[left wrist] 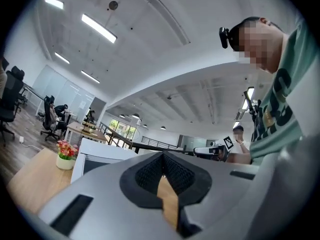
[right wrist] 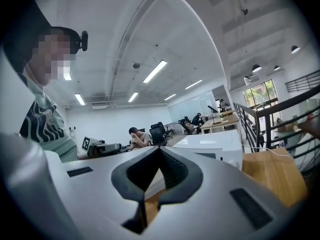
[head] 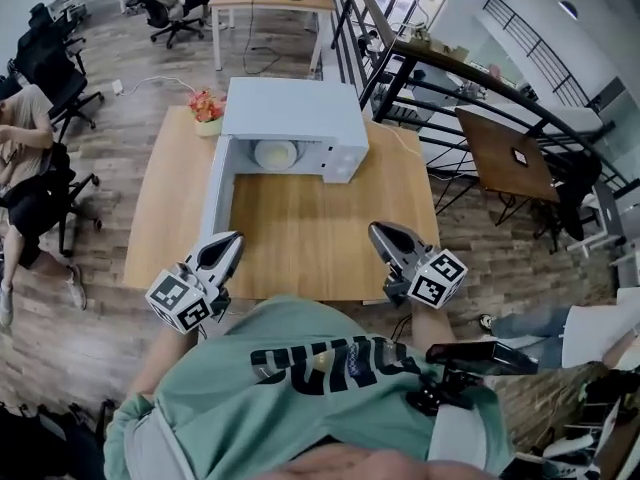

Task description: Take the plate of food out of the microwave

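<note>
The left hand-held gripper (head: 232, 240) and the right hand-held gripper (head: 378, 231) are pale grey with black ribbed pads, and each carries a cube of black-and-white square markers. Under them the desk (head: 300, 238) is light honey wood. Ahead is a white microwave (head: 293, 111) (the plate (head: 275, 154) inside is cream). Ahead-left of the left hand-held gripper are red-and-pink flowers (head: 205, 103) in a white pot (head: 208, 126).

One microwave (head: 292, 111), one plate (head: 275, 154), two hand-held grippers (head: 234, 238) (head: 377, 230)
</note>
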Demonstrator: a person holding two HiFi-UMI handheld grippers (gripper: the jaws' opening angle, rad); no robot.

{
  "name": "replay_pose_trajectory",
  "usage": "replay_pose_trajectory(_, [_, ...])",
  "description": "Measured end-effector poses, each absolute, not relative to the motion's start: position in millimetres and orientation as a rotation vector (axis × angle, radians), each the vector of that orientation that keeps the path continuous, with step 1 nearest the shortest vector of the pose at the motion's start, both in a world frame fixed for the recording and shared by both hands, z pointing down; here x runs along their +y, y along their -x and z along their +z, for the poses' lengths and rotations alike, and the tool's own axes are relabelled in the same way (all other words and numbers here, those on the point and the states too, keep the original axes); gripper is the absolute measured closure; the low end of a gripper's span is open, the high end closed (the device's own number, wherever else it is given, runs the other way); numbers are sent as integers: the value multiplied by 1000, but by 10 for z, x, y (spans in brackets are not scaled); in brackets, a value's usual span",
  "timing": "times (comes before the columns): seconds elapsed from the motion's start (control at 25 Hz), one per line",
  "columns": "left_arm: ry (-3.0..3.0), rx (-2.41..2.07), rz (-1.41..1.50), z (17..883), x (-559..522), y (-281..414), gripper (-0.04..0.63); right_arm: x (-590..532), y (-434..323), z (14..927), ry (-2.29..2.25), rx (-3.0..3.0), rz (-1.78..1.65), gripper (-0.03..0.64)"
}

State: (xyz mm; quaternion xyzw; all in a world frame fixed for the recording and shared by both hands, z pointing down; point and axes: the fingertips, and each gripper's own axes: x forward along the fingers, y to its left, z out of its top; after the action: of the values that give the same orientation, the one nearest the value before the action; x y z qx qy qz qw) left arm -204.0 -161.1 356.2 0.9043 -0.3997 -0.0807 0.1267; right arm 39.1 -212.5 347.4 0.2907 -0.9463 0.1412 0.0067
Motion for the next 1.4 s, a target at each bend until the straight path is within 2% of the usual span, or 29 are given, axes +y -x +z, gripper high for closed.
replay_pose_trajectory(0.28, [-2665, -1095, -217, 3672, -1889, 2014, 598, -2438, -120, 3730, -851, -2917, 492, 612])
replay_pose_trajectory(0.72, [-2475, -1285, -141, 4229, -2239, 1062, 598, -3196, -633, 4313, -533, -2943, 664, 612])
replay_pose_trajectory(1.04, [-2395, -1242, 18, 4801, -2324, 998, 598, -3567, -161, 5169, -482, -2806, 1027, 612])
replay_pose_trajectory(1.28, [-2376, -1178, 57, 5178, -2405, 1087, 598, -3977, 329, 5711, -525, -2699, 1431, 607])
replay_pose_trajectory(1.4, [-2368, -1136, 79, 5350, -2389, 1131, 598, -4218, 595, 6008, -513, -2651, 1627, 531])
